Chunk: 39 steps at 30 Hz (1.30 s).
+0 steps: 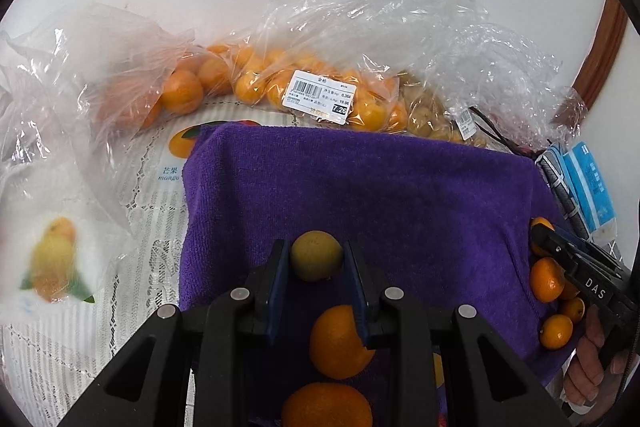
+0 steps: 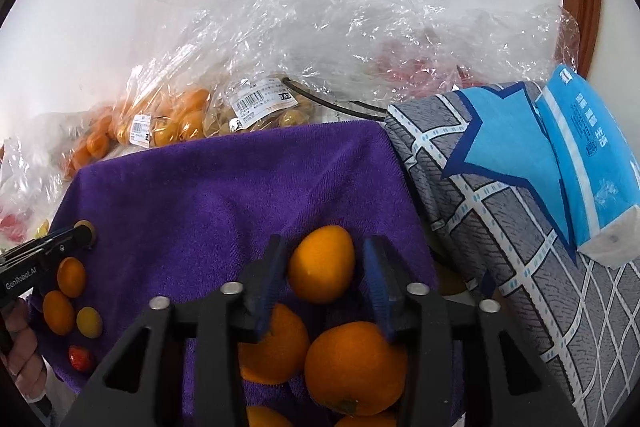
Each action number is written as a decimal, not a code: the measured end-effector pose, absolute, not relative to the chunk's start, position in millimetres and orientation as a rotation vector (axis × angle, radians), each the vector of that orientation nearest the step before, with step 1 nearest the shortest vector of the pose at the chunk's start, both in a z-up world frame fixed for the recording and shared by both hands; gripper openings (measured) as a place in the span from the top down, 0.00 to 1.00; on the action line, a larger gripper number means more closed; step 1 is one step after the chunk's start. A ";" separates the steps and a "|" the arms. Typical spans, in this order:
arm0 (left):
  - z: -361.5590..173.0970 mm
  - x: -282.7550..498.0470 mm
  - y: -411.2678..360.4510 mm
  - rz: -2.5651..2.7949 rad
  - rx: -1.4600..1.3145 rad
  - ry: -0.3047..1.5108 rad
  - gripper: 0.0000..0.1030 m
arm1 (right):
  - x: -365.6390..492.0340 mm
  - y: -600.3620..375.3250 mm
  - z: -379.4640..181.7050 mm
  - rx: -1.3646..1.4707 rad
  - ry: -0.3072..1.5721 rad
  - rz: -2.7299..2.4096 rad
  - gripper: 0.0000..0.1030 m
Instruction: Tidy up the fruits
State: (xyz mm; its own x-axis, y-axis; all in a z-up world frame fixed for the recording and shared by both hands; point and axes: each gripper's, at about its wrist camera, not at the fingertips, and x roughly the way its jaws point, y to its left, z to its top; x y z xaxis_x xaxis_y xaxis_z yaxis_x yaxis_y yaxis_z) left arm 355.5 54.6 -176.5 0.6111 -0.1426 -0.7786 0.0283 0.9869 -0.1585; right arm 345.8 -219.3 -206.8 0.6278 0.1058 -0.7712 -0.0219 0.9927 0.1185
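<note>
Both grippers are pointed down at the purple towel (image 1: 400, 195), where loose fruit is gathered so it does not roll. A yellow-green fruit (image 1: 316, 255) is clamped by the left gripper (image 1: 316, 259), low over the cloth, probably to be set down. An orange kumquat (image 2: 322, 267) lies between the parted jaws of the right gripper (image 2: 322, 269), with gaps on both sides. More kumquats wait in the plastic bags (image 1: 320, 95) behind.

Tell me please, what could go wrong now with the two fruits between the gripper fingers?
1. The right gripper stands open around the orange fruit; once free, it might roll on the purple towel into the oranges below.
2. The left gripper is shut on the yellow-green fruit; squeezing may bruise it.
</note>
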 end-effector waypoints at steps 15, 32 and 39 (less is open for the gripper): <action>-157.2 347.0 50.2 -0.091 -0.112 0.875 0.44 | 325.4 -198.8 -162.8 0.025 0.749 0.033 0.42; -89.5 235.8 24.2 -0.124 -0.024 0.800 0.20 | 206.3 -200.6 -86.6 0.062 0.804 -0.027 0.29; -63.4 155.2 32.3 -0.104 -0.061 0.730 0.19 | 130.7 -196.5 -66.2 0.085 0.735 -0.001 0.17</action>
State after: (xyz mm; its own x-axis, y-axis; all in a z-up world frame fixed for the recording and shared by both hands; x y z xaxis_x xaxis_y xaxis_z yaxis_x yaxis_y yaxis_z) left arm 155.2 32.3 -63.4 0.7399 -0.1166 -0.6625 0.0738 0.9930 -0.0923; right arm 130.7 -196.5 -66.2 0.7418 0.0291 -0.6700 0.0304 0.9966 0.0770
